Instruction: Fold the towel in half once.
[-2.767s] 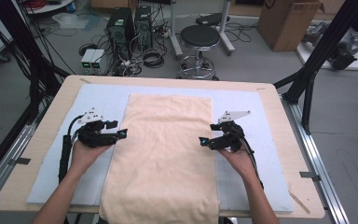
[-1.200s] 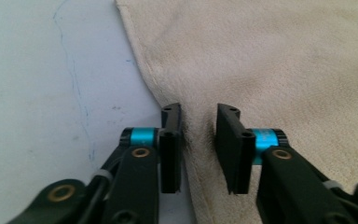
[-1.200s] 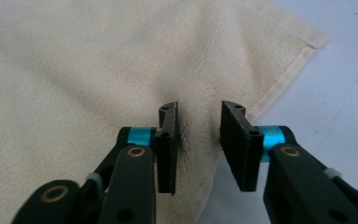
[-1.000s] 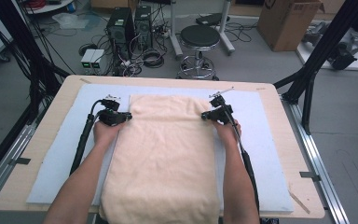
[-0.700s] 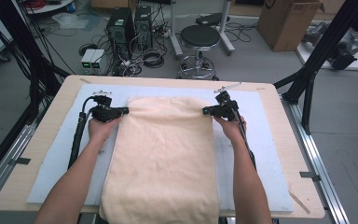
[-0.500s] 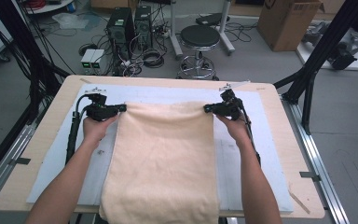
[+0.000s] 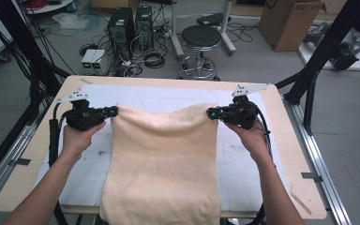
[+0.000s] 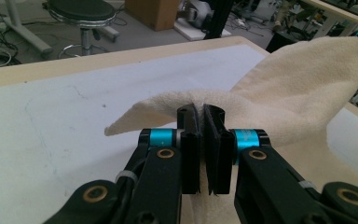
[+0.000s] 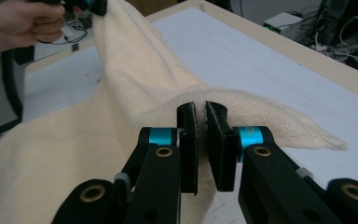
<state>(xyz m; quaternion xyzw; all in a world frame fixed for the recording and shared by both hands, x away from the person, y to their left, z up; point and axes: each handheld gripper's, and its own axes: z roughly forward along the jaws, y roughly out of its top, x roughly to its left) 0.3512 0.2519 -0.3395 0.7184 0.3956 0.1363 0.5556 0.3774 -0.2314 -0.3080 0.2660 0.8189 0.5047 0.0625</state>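
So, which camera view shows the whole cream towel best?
The high view: the cream towel lies there full length, its far edge raised. The left gripper view and the right gripper view each show one pinched far corner between black jaws, with cloth sagging toward the other hand.

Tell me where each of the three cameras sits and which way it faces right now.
High view: above the person's side, looking forward and down on the table; both forearms, left gripper and right gripper show.
Left gripper view: rides the left gripper, looks along its jaws, shut on the towel.
Right gripper view: rides the right gripper, jaws shut on the towel; the left hand shows beyond.
All share the towel.
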